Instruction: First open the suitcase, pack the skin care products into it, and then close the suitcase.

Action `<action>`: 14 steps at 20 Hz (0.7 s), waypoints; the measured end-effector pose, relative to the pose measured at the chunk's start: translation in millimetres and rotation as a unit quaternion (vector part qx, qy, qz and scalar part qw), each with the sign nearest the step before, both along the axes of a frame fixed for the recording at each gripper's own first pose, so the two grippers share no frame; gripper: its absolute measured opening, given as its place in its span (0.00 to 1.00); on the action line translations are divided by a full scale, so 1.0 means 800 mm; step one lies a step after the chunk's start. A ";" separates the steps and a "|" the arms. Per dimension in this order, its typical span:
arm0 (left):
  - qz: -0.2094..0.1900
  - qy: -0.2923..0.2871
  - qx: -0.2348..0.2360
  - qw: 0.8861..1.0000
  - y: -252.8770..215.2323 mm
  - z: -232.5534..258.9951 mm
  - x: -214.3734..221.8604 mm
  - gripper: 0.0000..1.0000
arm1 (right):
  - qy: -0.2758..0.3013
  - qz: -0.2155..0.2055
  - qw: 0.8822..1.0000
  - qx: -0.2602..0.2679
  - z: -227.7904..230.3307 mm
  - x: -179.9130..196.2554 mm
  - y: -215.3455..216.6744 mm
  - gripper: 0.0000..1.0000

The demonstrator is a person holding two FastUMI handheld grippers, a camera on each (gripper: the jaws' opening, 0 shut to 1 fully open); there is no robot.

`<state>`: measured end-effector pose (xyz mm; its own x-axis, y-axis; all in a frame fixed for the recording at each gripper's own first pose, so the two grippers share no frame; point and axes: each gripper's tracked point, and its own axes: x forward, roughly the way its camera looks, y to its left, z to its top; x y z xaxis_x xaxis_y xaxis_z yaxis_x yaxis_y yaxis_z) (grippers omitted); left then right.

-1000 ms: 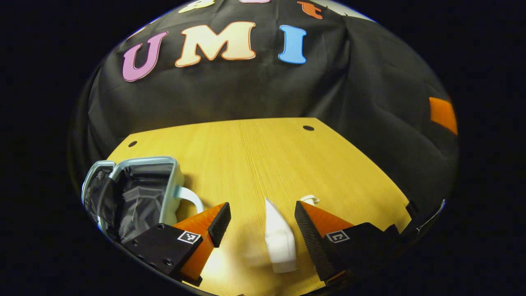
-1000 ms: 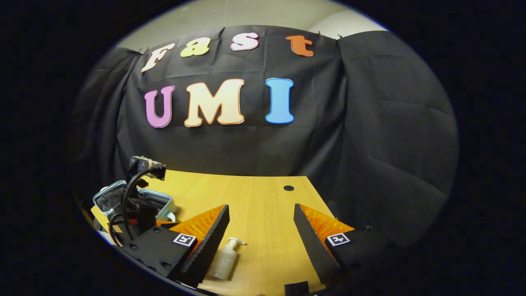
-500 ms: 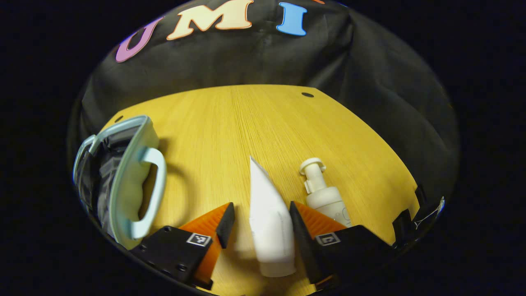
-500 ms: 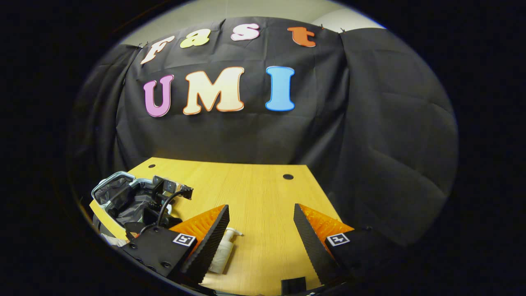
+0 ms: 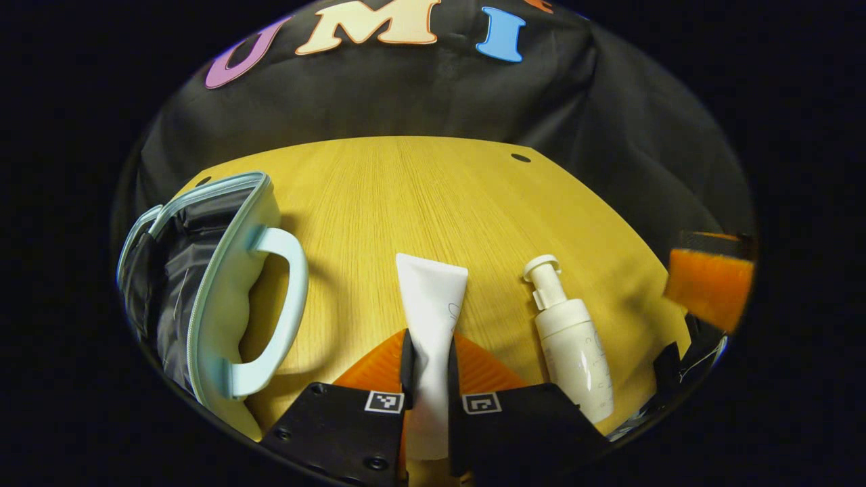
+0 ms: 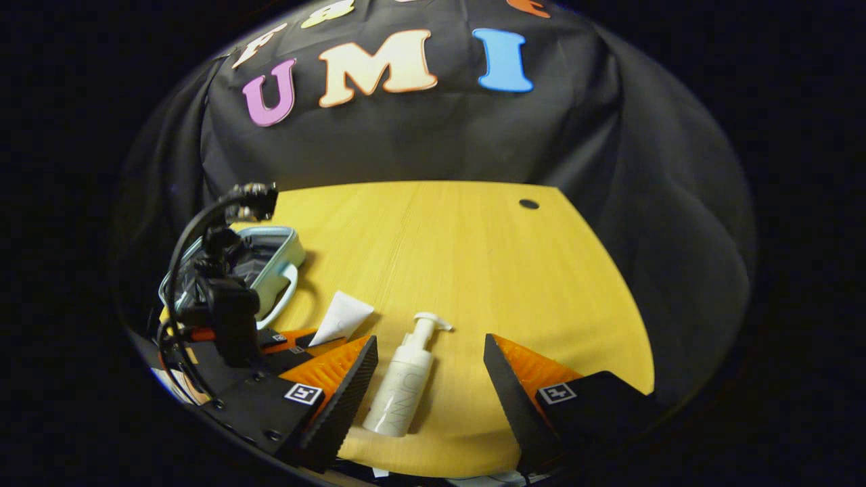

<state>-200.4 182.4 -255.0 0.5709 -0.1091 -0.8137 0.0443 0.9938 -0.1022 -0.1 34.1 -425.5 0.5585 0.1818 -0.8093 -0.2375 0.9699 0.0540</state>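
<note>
The left tongs (image 5: 427, 368) pinch the soft, light tube (image 5: 430, 318) low on its body, likely squashy; right tongs (image 6: 430, 368) gape over the stiffer pump bottle (image 6: 402, 385).

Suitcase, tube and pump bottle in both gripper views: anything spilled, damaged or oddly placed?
Nothing stands out. The suitcase lies open on the table, its dark lining showing. The left gripper is shut on the white tube. The pump bottle lies flat between the open right gripper's fingers, with no leak visible.
</note>
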 end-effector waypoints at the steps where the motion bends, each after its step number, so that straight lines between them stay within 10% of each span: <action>1: -0.002 0.003 -0.001 1.000 0.001 0.000 -0.002 0.17 | 0.013 0.004 1.000 -0.006 -0.014 -0.006 0.005 1.00; 9: -0.014 0.004 -0.007 1.000 0.003 0.002 -0.005 0.17 | 0.114 -0.003 0.993 -0.017 -0.095 -0.045 0.025 0.97; 14: -0.020 0.007 -0.005 1.000 -0.002 0.007 -0.008 0.17 | 0.144 -0.032 0.989 0.010 -0.109 -0.057 0.024 0.60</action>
<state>-206.7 180.5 -249.5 0.5550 -0.1409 -0.8198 0.0834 0.9900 -0.1137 -46.0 53.2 -512.8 0.3170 0.1717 -0.9328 -0.1477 0.9804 0.1303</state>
